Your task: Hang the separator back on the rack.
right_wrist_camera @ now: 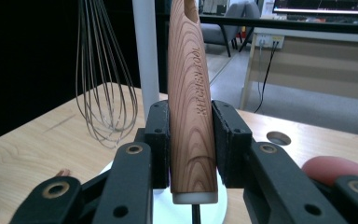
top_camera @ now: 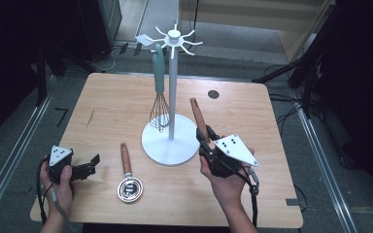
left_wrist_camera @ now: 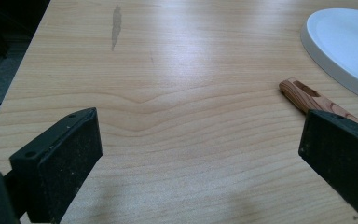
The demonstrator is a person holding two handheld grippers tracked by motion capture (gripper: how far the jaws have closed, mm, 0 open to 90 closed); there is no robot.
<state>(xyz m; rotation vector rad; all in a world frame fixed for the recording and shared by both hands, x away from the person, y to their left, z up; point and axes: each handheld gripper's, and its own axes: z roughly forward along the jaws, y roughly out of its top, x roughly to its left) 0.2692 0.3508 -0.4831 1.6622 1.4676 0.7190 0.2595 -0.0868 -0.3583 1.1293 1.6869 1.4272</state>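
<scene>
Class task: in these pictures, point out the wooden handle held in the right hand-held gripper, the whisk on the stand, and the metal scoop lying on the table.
Wooden handle (right_wrist_camera: 189, 116), right gripper view, mid-shaft.
Whisk (top_camera: 160, 111), high view, wire head.
Metal scoop (top_camera: 129, 188), high view, bowl.

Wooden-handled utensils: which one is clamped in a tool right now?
The upright wooden handle near the white stand, clamped in the right tool. The other wooden-handled utensil lies flat on the table, untouched.

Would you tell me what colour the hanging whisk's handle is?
The wire whisk's handle is pale teal green, clearest in the high view.
</scene>
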